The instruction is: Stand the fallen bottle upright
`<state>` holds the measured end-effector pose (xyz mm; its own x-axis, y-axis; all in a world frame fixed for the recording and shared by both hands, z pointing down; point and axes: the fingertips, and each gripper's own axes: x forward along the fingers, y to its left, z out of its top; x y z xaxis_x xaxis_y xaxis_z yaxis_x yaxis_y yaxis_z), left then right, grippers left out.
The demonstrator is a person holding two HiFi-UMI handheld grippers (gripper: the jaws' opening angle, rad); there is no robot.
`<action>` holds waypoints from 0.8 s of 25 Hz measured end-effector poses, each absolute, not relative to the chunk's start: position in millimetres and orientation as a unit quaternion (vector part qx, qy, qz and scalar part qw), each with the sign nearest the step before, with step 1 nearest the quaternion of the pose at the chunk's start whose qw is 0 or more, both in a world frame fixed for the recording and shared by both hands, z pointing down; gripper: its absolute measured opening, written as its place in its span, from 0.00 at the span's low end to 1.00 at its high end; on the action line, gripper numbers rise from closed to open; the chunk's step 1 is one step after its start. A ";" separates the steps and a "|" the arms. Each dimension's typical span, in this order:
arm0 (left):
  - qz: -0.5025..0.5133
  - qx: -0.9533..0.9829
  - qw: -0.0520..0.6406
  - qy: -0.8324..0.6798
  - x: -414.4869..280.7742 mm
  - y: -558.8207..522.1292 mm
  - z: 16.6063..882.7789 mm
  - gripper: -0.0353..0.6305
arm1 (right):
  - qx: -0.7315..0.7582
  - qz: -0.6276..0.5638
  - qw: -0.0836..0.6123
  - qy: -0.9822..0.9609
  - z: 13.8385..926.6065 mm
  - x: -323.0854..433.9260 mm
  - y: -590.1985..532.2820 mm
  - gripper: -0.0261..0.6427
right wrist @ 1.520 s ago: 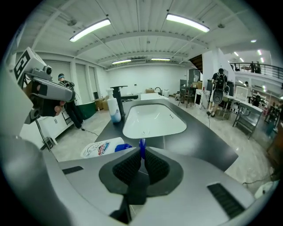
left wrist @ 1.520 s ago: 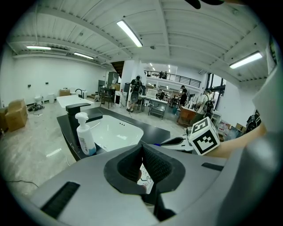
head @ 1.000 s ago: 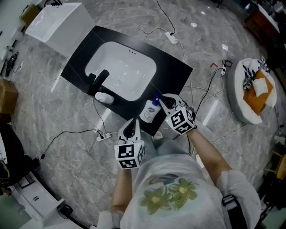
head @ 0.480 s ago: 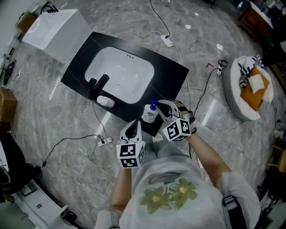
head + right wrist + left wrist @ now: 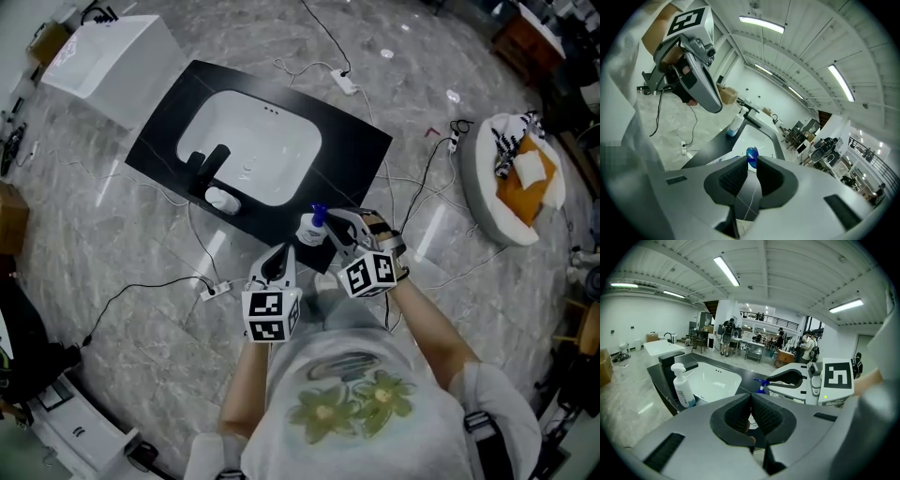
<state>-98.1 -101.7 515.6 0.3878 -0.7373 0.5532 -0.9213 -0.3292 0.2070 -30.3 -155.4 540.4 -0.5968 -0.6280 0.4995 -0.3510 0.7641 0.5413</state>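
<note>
A white spray bottle (image 5: 308,231) with a blue trigger cap (image 5: 751,156) stands nearly upright at the front edge of the black counter (image 5: 356,150). My right gripper (image 5: 330,226) is shut on its neck, and the blue cap shows just past the tips of the jaws. The left gripper view shows the cap (image 5: 761,384) beside the right gripper (image 5: 788,378). My left gripper (image 5: 280,260) hovers just in front of the counter, left of the bottle. It is shut with nothing in it, and its jaws (image 5: 750,397) hide the bottle's body.
A white sink (image 5: 251,141) with a black faucet (image 5: 210,163) is set in the counter, and a pump soap bottle (image 5: 222,200) stands by the faucet. Cables and a power strip (image 5: 213,290) cross the marble floor. A round white cushion (image 5: 518,180) lies at the right, a white block (image 5: 105,44) at the far left.
The right gripper has tipped the spray bottle from a lean up to nearly upright, its blue cap rising. The left gripper has stayed about where it was.
</note>
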 end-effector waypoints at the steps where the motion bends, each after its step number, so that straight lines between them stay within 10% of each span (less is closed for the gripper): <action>1: 0.183 0.795 0.251 -0.521 -99.0 -99.2 515.2 0.08 | 0.280 -0.197 0.350 -0.872 539.8 -31.3 -152.3 0.12; 20: 0.183 0.804 0.251 -0.507 -113.9 -66.8 513.2 0.08 | 0.291 -0.177 0.345 -0.875 536.2 -48.4 -119.3 0.14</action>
